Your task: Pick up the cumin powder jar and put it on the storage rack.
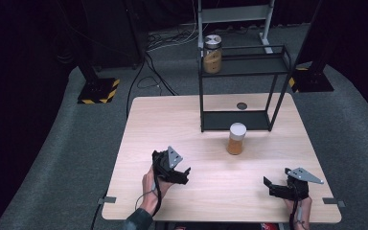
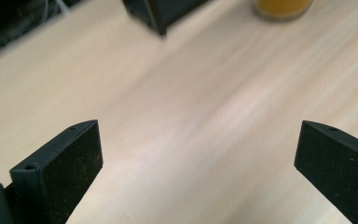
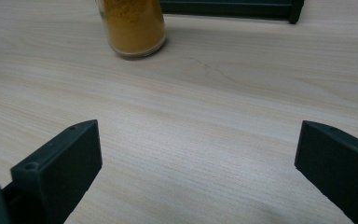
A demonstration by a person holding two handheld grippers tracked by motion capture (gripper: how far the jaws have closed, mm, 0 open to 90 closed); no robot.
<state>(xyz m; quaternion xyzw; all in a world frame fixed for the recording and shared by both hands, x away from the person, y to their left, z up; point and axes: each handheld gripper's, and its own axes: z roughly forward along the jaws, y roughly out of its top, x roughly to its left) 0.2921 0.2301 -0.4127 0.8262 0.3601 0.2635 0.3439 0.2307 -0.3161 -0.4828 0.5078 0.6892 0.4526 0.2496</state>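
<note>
Both grippers sat low over the near surface (image 1: 172,120), jaws spread wide, holding nothing. The jar of orange powder (image 1: 236,139) stood upright mid-surface, just in front of the black rack (image 1: 242,91). It lay ahead and to the right of the left gripper (image 1: 184,173), ahead and to the left of the right gripper (image 1: 270,186). Axis vertical, so probably a side grasp; both looked about equally near. A second jar (image 1: 212,53) stood on the rack's top shelf.

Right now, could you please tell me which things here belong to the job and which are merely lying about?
In use:
- white-lidded glass jar of orange powder
- black metal two-tier shelf
- left gripper
- right gripper

Lying about:
- silver-lidded jar on the shelf
- black floor cables
</note>
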